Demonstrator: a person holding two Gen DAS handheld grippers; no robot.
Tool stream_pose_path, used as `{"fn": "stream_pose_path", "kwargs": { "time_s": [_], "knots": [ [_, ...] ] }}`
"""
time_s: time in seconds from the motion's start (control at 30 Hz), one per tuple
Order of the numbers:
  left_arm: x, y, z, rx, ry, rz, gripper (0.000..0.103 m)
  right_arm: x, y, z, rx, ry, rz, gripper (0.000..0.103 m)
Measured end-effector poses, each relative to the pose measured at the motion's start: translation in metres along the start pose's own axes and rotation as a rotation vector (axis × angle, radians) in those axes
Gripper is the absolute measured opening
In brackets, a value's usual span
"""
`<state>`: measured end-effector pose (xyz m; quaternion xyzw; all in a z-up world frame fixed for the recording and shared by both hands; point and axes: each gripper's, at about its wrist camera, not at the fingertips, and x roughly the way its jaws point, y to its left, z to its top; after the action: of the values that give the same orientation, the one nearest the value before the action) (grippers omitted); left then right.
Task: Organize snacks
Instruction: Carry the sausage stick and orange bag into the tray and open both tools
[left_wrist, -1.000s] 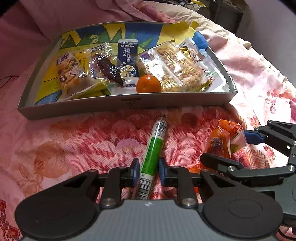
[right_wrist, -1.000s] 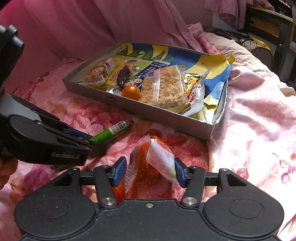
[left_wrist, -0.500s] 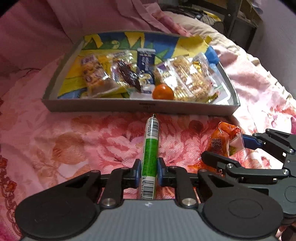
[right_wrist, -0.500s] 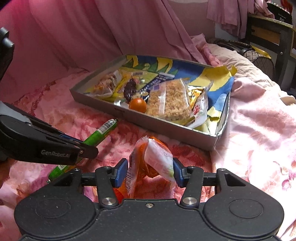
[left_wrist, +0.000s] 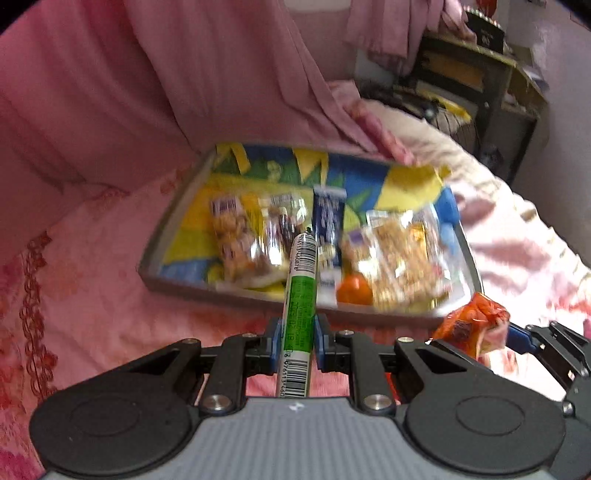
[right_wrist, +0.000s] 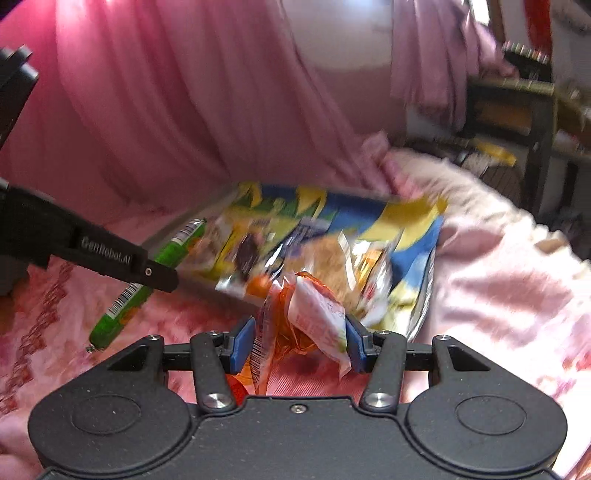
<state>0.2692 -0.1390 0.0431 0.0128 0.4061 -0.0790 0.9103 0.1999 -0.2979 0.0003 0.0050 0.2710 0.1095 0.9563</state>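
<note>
Green plastic wrapped the snack stick (left_wrist: 298, 295), with white barcoded ends, and we saw it clamped between the blue pads (left_wrist: 274, 345) of the left gripper (left_wrist: 297, 345), whose fingers stood narrow against its sides. The stick ran toward twelve o'clock in the left wrist view, its far tip over the near wall of the grey tray (left_wrist: 177, 286), clear of the pink floral bedspread (left_wrist: 92, 295).

The orange crinkled packet (right_wrist: 295, 314), partly white with a barcode strip, sat between the pads of the right gripper (right_wrist: 299, 345), which pressed on it at a middling width; it hung just before the tray's near corner.

Inside the tray, over a blue, yellow and green lining, we made out a small orange fruit (left_wrist: 354, 291), a clear pack of puffed-grain bars (left_wrist: 395, 258) at its three o'clock, a dark blue packet (left_wrist: 328, 221) at its eleven, and clear-wrapped biscuits (left_wrist: 236, 236) further toward nine. Blur hid finer detail.
</note>
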Motion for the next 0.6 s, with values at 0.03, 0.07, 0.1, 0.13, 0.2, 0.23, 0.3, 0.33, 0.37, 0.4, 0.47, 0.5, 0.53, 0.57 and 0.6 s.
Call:
{"fn": "stream_pose_path", "kwargs": {
  "time_s": [0.03,0.07,0.1,0.13,0.2,0.23,0.3,0.33,0.37,0.4,0.47,0.5,0.53,0.57,0.6],
  "knots": [
    [0.002,-0.002,0.006,0.012,-0.016,0.014,0.019,0.001,0.0,0.002,-0.003,-0.026,-0.017,0.053],
    [0.004,-0.004,0.011,0.022,-0.029,0.026,0.019,0.002,-0.001,0.004,0.001,-0.049,-0.027,0.053],
    [0.007,-0.006,0.016,0.028,-0.04,0.036,0.019,0.003,-0.002,0.005,0.008,-0.07,-0.034,0.053],
    [0.009,-0.008,0.021,0.028,-0.048,0.039,0.019,0.004,-0.003,0.006,0.01,-0.084,-0.042,0.053],
    [0.016,-0.011,0.032,0.026,-0.062,0.036,0.019,0.004,-0.005,0.007,-0.007,-0.127,-0.087,0.053],
    [0.02,-0.013,0.037,0.027,-0.071,0.039,0.019,0.005,-0.006,0.009,-0.021,-0.149,-0.106,0.053],
    [0.027,-0.017,0.047,0.025,-0.09,0.04,0.019,0.008,-0.008,0.013,-0.048,-0.201,-0.154,0.053],
    [0.03,-0.019,0.051,0.019,-0.098,0.04,0.019,0.009,-0.01,0.015,-0.049,-0.223,-0.171,0.053],
    [0.034,-0.02,0.055,0.013,-0.106,0.04,0.019,0.011,-0.014,0.018,-0.046,-0.243,-0.188,0.053],
    [0.038,-0.021,0.059,0.009,-0.112,0.039,0.019,0.012,-0.017,0.019,-0.044,-0.255,-0.202,0.053],
    [0.048,-0.024,0.067,0.002,-0.118,0.04,0.019,0.018,-0.025,0.022,-0.03,-0.273,-0.227,0.053],
    [0.053,-0.025,0.069,-0.001,-0.117,0.039,0.019,0.021,-0.029,0.024,-0.018,-0.275,-0.232,0.053],
    [0.058,-0.026,0.071,-0.004,-0.117,0.039,0.019,0.024,-0.034,0.025,-0.002,-0.273,-0.234,0.054],
    [0.063,-0.027,0.073,-0.007,-0.116,0.039,0.019,0.028,-0.038,0.025,0.015,-0.27,-0.236,0.054],
    [0.069,-0.029,0.074,-0.01,-0.115,0.039,0.019,0.032,-0.042,0.024,0.028,-0.268,-0.242,0.054]
  ]
}}
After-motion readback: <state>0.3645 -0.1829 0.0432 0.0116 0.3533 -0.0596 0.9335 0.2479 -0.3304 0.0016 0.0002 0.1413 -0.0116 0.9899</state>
